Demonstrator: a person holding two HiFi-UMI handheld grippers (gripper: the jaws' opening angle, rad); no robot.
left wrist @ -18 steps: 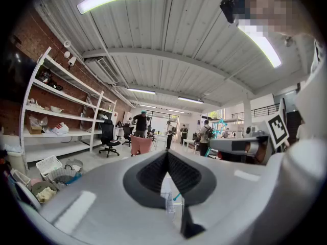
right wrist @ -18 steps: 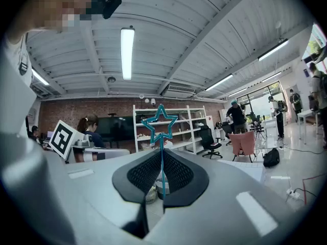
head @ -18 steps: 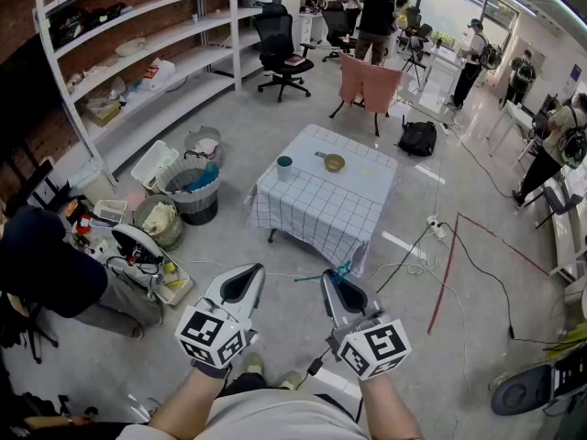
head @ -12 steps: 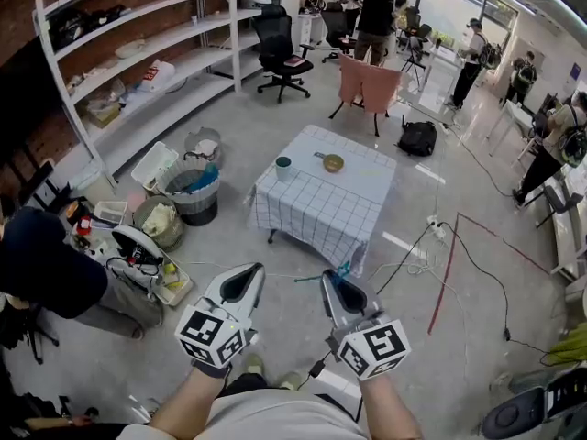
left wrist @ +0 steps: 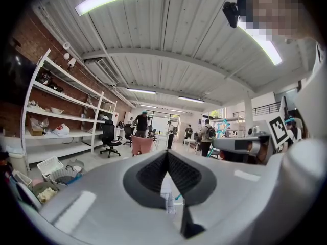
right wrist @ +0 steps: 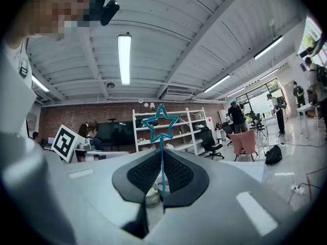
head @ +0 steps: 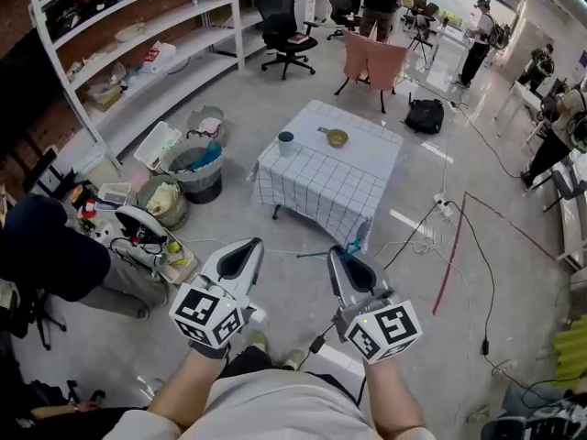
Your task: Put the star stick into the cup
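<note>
Across the floor, the checkered bench point(head: 321, 200) with its cup point(head: 285, 143) has slid up my view but remains well off, star stick point(right wrist: 162, 143) clamped in my right gripper point(head: 343, 257), left gripper point(head: 242, 253) closed empty.

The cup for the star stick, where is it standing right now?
In the head view, the cup stands on the checked table, near its left edge, just left of the bowl.
</note>
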